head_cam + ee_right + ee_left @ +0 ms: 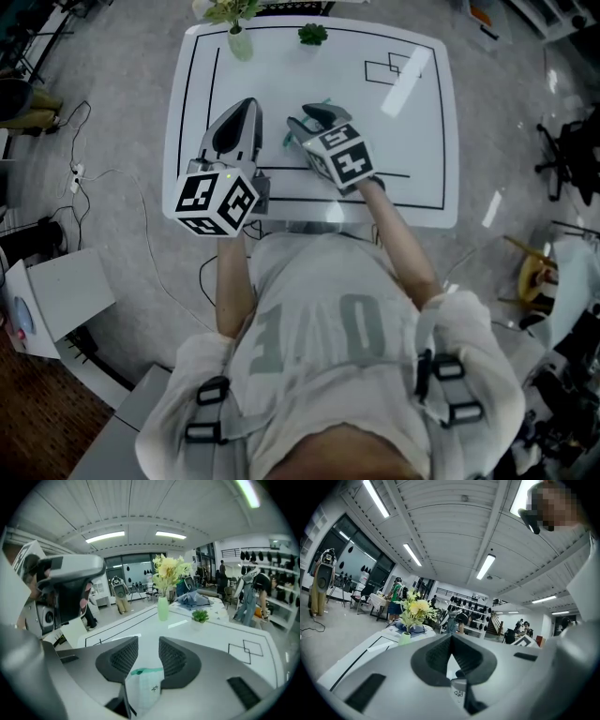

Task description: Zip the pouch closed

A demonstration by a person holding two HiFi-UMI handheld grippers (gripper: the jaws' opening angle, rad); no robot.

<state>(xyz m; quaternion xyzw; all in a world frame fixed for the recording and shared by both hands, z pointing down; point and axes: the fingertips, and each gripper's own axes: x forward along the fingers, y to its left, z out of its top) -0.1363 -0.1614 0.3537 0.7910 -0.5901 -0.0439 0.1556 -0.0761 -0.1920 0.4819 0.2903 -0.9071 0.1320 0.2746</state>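
**Gripping the pouch (145, 688) on the left, loose on the right**

A vase of yellow flowers (239, 39) stands at the far left of the white desk (281, 80). A small green plant (312, 35) sits just to its right.

Nearer, over the middle of the desk, the left gripper (246, 105) points toward the far side, with its marker cube (216, 199) at the near end. Its fingers (436, 656) are closed with the tips together. A white bit of the pouch with a small printed mark is caught in the gap behind the tips.

In the head view, a sliver of the pouch's teal edge shows between the two grippers.

Just beside it, the right gripper (314, 120) tilts down toward the desk, and its own cube (342, 157) is at its near end. Its fingers (176, 658) stand apart. The pouch's pale body and teal top edge lie in the gap between them, but the fingers are not squeezing it.

Black outlined rectangles (398, 67) are drawn on the desk at the far right.
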